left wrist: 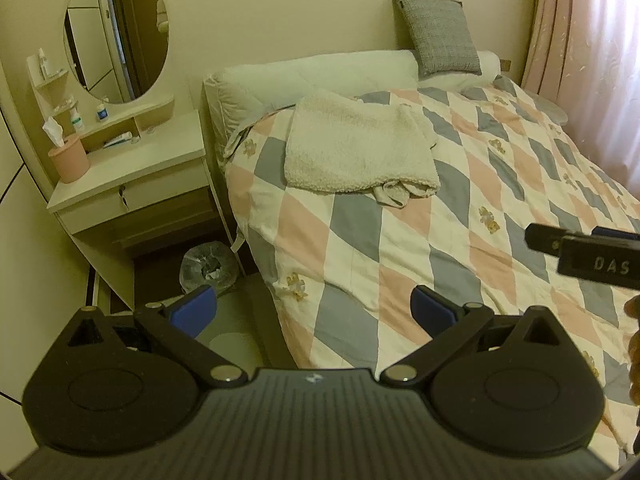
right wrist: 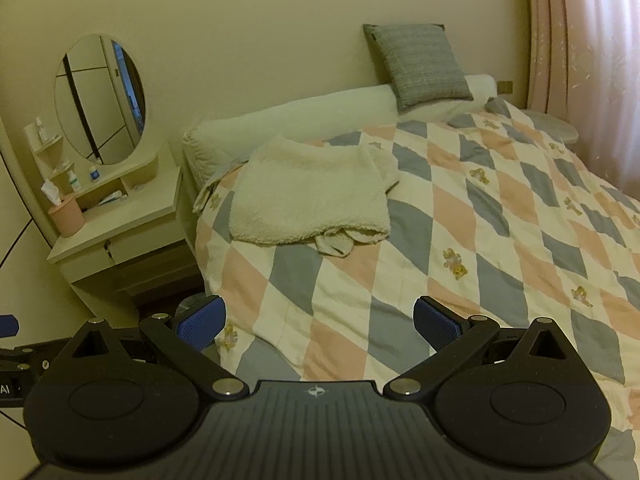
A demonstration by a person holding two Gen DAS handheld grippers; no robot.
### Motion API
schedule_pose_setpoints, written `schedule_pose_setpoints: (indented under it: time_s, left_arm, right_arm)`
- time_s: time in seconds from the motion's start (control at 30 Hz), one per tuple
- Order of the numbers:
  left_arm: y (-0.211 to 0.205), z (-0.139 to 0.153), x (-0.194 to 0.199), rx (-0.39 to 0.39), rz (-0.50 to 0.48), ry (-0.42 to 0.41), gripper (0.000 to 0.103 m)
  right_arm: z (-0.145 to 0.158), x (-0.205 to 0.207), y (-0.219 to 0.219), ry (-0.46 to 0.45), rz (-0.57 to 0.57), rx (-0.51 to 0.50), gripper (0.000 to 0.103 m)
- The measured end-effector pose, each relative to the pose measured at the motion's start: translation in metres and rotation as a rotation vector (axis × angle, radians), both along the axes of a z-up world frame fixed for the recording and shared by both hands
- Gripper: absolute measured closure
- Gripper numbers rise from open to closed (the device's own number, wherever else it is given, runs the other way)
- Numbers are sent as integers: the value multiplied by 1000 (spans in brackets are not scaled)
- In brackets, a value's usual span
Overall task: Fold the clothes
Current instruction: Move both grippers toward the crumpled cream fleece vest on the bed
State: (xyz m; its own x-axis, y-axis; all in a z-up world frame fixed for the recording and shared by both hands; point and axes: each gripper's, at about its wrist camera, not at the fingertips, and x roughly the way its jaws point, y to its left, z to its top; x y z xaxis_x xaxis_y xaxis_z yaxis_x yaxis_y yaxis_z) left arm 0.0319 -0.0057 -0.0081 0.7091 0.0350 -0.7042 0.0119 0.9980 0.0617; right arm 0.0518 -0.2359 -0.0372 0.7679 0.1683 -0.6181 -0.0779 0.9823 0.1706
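A cream fleecy garment (left wrist: 358, 148) (right wrist: 310, 196) lies folded into a rough rectangle on the checked quilt (left wrist: 460, 220) (right wrist: 480, 240), near the bed's head on the left side. A grey-beige bit of fabric (left wrist: 394, 194) (right wrist: 334, 244) pokes out from under its near edge. My left gripper (left wrist: 314, 312) hovers open over the bed's near left edge, well short of the garment, nothing between its blue pads (left wrist: 434, 314). My right gripper (right wrist: 318, 322) is open too, above the quilt's near part. The right gripper's body (left wrist: 588, 256) shows at the left wrist view's right edge.
A white bedside vanity (left wrist: 132, 172) (right wrist: 116, 236) with oval mirror, pink tissue holder (left wrist: 69, 158) and small bottles stands left of the bed. A lined bin (left wrist: 209, 266) sits on the floor beneath. White bolster (left wrist: 320, 76), grey cushion (left wrist: 438, 34) and pink curtain (left wrist: 592, 40) frame the bed.
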Motion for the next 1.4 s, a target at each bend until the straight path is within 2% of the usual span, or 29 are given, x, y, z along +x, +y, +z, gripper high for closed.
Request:
schedule_pose_setpoints:
  time_s: [0.37, 0.57, 0.9, 1.4]
  left_arm:
    - [15, -6, 38, -7, -15, 24, 1]
    - [24, -15, 84, 17, -58, 53, 1]
    - [37, -26, 170, 2, -100, 74, 1]
    - [49, -32, 278, -21, -156, 116, 1]
  right_arm:
    - [1, 42, 10, -16, -31, 6, 0]
    - [-3, 82, 24, -6, -55, 24, 0]
    - [-13, 152, 38, 46, -95, 19, 0]
    - [-18, 229, 44, 114, -172, 12, 0]
